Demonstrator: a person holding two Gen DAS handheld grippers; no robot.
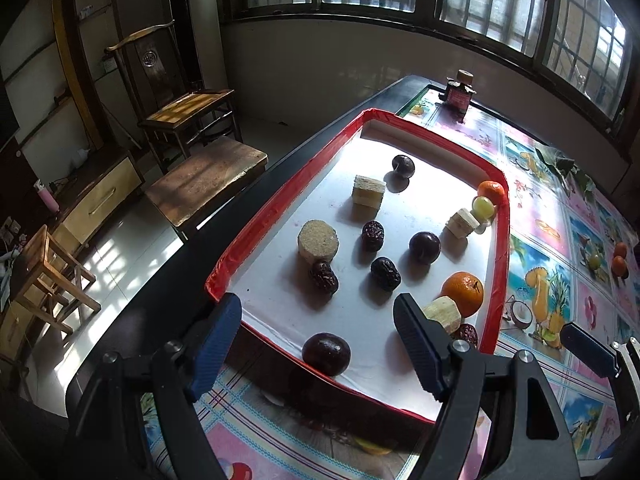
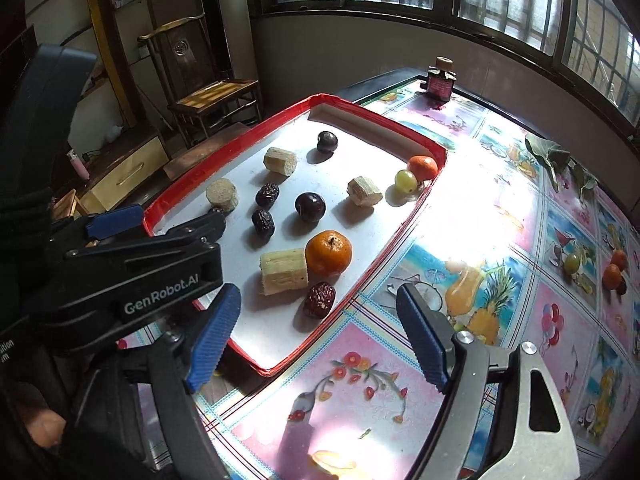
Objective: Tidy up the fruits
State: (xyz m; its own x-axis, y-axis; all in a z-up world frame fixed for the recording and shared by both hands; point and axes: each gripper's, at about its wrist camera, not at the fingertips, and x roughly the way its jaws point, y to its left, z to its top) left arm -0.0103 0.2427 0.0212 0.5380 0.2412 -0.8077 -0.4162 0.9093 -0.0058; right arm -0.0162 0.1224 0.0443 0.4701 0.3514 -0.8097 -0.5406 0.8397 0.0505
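Red-rimmed tray corrals our scattered fruit; left gripper and right gripper hover spread, empty, choosing.

I see the red-rimmed tray crowded through its middle: dates, plums and sugarcane chunks sit with narrow lanes between them in the left wrist view. The widest bare patch lies lower centre of that frame, between my left gripper, jaws apart with nothing between them, and the dates; one plum sits in it at the near rim. At lower right, a mandarin, cane piece and date cluster tight. In the right wrist view, the tablecloth right of the tray is open; a small bottle stands at the upper centre.
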